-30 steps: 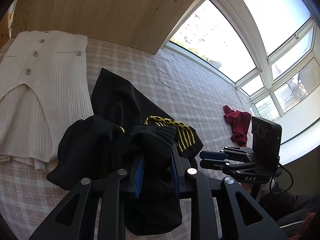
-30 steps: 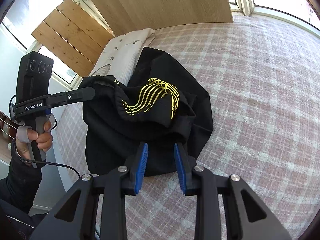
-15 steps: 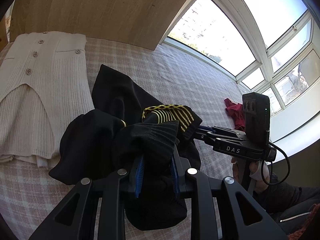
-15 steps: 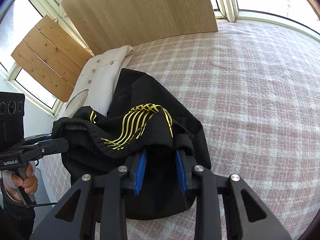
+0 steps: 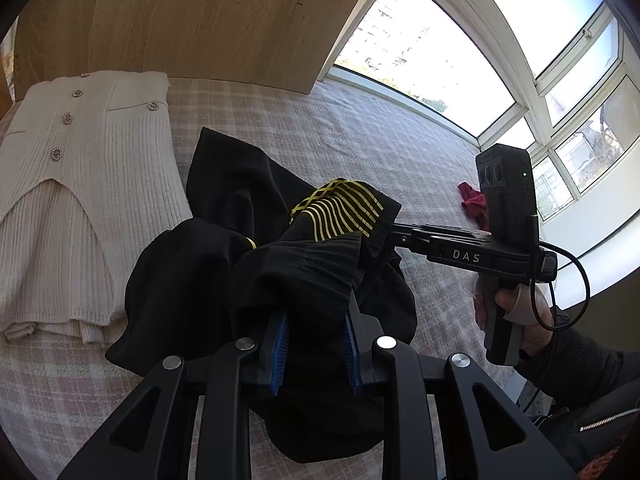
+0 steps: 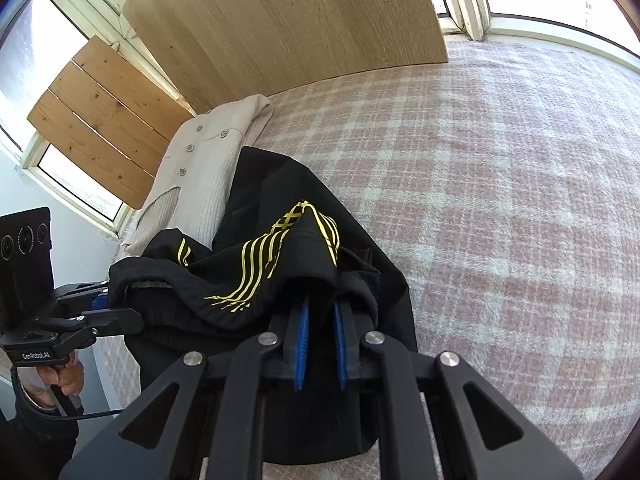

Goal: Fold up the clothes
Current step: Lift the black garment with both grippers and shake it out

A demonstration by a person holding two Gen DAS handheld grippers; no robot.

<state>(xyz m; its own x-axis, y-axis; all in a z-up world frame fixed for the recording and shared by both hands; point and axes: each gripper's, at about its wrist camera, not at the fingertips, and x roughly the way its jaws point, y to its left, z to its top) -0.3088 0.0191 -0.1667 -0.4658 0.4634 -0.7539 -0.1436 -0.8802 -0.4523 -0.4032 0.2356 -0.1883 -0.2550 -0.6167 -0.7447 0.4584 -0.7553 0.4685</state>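
A black garment with yellow stripes (image 5: 240, 208) lies crumpled on the checked bedspread (image 5: 320, 128). My left gripper (image 5: 316, 320) is shut on a bunched, ribbed edge of it, and the cloth hides the fingertips. In the right wrist view, the same black garment (image 6: 280, 184) drapes over my right gripper (image 6: 320, 308). Its jaws are closing, and a fold by the yellow stripes sits pinched between the blue pads. The left wrist view shows the right gripper (image 5: 394, 236) reaching into the striped edge from the right. The left gripper (image 6: 108, 300) holds the garment's other end.
A folded cream knit cardigan (image 5: 80, 184) lies to the left of the black garment, touching it. A small red cloth (image 5: 474, 204) sits far right near the windows. A wooden headboard (image 5: 200, 20) stands behind. Bare checked bedspread (image 6: 500, 200) stretches to the right.
The right gripper moved in from the right onto the garment's striped edge, and its jaws narrowed on the cloth. The left gripper kept its hold in place.
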